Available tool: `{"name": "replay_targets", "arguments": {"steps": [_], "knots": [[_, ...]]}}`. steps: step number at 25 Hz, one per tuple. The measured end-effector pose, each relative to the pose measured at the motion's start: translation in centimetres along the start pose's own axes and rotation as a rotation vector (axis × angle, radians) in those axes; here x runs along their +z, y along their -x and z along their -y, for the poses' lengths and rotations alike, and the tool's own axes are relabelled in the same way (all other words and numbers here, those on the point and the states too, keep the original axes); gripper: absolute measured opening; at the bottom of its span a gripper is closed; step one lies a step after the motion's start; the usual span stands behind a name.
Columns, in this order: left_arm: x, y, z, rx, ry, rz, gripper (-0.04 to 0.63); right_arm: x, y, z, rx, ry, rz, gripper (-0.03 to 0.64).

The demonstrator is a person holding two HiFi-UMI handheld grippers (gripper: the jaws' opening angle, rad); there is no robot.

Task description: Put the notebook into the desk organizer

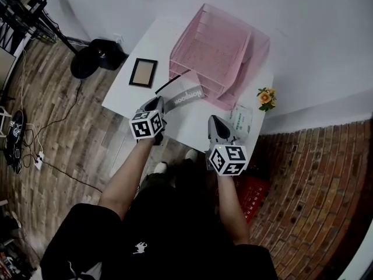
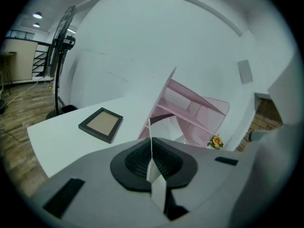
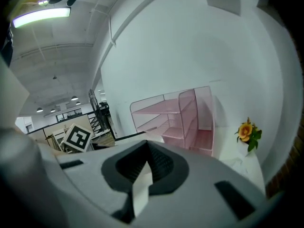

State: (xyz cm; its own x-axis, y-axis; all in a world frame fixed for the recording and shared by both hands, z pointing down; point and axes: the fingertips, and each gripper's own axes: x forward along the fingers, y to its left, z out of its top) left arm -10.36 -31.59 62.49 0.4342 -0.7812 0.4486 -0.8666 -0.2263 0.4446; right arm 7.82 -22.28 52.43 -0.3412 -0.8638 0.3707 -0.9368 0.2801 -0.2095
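The left gripper (image 1: pixel 158 105) has its jaws pressed together on the near edge of the notebook (image 1: pixel 187 96), which is so thin between the pads that the left gripper view shows it edge-on as a pale line; the right gripper (image 1: pixel 217 124) hangs beside it over the near side of the table (image 1: pixel 125 95), jaws together on nothing. The step in hand looks like carrying the notebook to a shelf; since it is pinched at one edge and the rest reaches out unsupported, a firm pinch and a slow move should stop it sagging or swinging. It would help to lay the cover level with one shelf opening; lead with the far edge; go straight in through the open front, not against the wire side wall; and let go only once most of it rests on the shelf. From the left gripper's tips the notebook runs forward and to the right; its far end is just in front of the lower shelves of the organizer (image 1: pixel 256 45), though whether it touches them, or is clear of the table, I cannot tell. A picture frame (image 1: pixel 143 73) lies off to the left, away from that path; a white packet (image 1: pixel 239 120) sits near the right gripper.
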Motion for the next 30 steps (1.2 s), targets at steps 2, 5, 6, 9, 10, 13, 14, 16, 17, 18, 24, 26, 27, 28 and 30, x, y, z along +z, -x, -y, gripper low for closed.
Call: {"name": "replay_targets", "arguments": {"steps": [2, 5, 6, 9, 10, 13, 14, 16, 17, 18, 24, 26, 27, 28, 30], "knots": [[0.3, -0.1, -0.1, 0.005, 0.065, 0.015, 0.009, -0.7, -0.9, -0.2, 0.007, -0.005, -0.02, 0.002], [0.1, -0.4, 0.1, 0.011, 0.139, 0.026, 0.009, -2.0, -2.3, 0.0, 0.009, -0.02, -0.054, 0.002], [0.0, -0.5, 0.2, 0.016, 0.147, 0.027, 0.009, -2.4, -2.7, 0.1, 0.01, -0.025, -0.064, 0.002], [-0.4, -0.9, 0.7, 0.026, 0.149, 0.023, 0.009, -3.1, -3.6, 0.1, 0.017, -0.03, -0.085, 0.002], [-0.5, -1.0, 0.8, 0.031, 0.151, 0.023, 0.009, -3.2, -3.8, 0.1, 0.019, -0.028, -0.089, 0.002], [-0.8, -1.4, 1.0, 0.05, 0.134, 0.024, 0.009, -3.5, -4.3, 0.2, 0.024, -0.024, -0.101, 0.002], [-0.8, -1.6, 1.2, 0.056, 0.124, 0.025, 0.009, -3.5, -4.5, 0.3, 0.024, -0.023, -0.102, 0.002], [-0.9, -2.0, 1.4, 0.066, 0.12, 0.031, 0.011, -3.4, -4.7, 0.5, 0.024, -0.021, -0.104, 0.002], [-0.9, -2.1, 1.5, 0.071, 0.122, 0.034, 0.011, -3.4, -4.8, 0.6, 0.025, -0.021, -0.104, 0.002], [-0.9, -2.3, 1.6, 0.075, 0.125, 0.037, 0.011, -3.4, -4.9, 0.7, 0.026, -0.023, -0.104, 0.002], [-0.7, -3.4, 2.6, 0.085, 0.121, 0.045, 0.015, -3.5, -5.4, 1.6, 0.019, -0.004, -0.117, 0.002], [-0.7, -3.9, 3.0, 0.089, 0.097, 0.046, 0.017, -3.5, -5.8, 1.9, 0.015, 0.009, -0.125, 0.002], [-0.6, -4.2, 3.2, 0.09, 0.086, 0.046, 0.018, -3.4, -5.9, 2.0, 0.017, 0.011, -0.127, 0.002], [-0.6, -4.4, 3.4, 0.092, 0.079, 0.046, 0.02, -3.4, -6.1, 2.0, 0.019, 0.01, -0.128, 0.002], [-0.6, -4.9, 3.6, 0.1, 0.078, 0.046, 0.025, -3.4, -6.3, 2.3, 0.023, 0.005, -0.129, 0.002]]}}
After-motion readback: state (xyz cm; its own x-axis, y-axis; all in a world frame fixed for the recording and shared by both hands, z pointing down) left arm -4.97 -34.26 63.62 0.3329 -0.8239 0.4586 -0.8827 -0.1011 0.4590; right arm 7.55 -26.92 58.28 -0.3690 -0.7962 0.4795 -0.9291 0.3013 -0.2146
